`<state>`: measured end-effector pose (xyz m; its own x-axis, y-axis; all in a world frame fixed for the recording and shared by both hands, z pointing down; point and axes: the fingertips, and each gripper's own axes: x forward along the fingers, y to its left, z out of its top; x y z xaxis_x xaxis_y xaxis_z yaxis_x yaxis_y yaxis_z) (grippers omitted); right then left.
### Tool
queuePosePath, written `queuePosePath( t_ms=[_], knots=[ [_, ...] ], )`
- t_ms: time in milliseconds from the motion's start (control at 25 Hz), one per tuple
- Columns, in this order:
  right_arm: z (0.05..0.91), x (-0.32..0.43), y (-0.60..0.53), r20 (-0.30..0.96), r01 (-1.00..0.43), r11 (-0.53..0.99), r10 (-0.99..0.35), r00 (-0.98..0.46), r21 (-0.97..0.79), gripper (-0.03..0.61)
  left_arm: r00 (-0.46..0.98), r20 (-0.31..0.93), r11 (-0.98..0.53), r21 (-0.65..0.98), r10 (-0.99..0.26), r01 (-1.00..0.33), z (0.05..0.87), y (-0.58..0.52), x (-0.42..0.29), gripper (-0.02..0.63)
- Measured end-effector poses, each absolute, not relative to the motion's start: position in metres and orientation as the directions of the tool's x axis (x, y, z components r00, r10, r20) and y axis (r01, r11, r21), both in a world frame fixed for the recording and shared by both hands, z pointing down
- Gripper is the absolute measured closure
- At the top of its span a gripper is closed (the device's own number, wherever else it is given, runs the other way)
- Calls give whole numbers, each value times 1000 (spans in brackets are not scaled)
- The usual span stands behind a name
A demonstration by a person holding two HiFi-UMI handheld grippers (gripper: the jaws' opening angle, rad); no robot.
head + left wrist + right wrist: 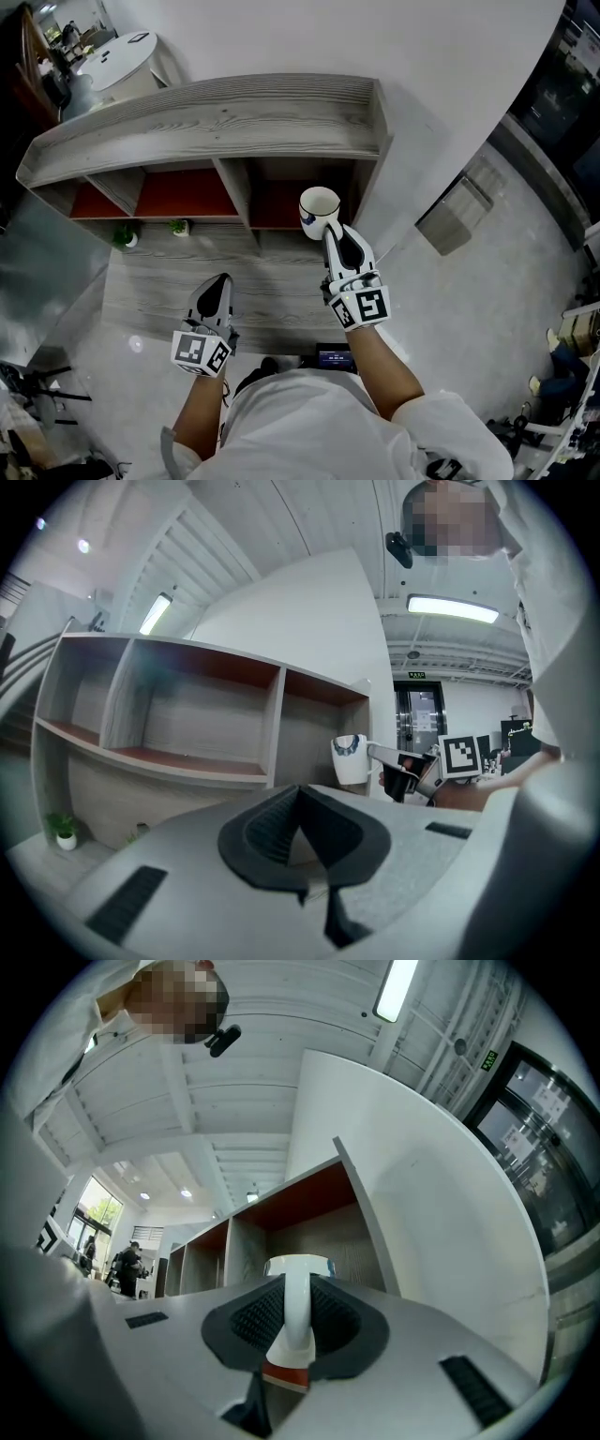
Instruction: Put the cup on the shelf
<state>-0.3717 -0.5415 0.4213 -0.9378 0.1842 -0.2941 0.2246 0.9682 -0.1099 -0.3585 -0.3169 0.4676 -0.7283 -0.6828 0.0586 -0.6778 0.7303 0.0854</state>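
Held by its handle (296, 1321) in the right gripper (334, 240), the cup (319, 206) should be kept level and eased into the shelf's (225, 117) seemingly empty right bay.

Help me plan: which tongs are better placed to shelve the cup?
Right. The right tongs hold the cup by its handle, close before the shelf; the left tongs are shut, empty, farther back.

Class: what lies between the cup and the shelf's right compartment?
Nothing. In the right gripper view the cup sits straight before the open compartment, and the stretch between is bare.
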Motion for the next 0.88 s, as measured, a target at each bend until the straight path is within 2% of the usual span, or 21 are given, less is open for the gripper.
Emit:
queuePosePath(
  t_ms=[880],
  knots=[
    [457, -429, -517, -197, 214, 973, 195, -961, -84, 503, -802, 65, 804, 76, -594, -590, 464, -268, -357, 606]
  ],
)
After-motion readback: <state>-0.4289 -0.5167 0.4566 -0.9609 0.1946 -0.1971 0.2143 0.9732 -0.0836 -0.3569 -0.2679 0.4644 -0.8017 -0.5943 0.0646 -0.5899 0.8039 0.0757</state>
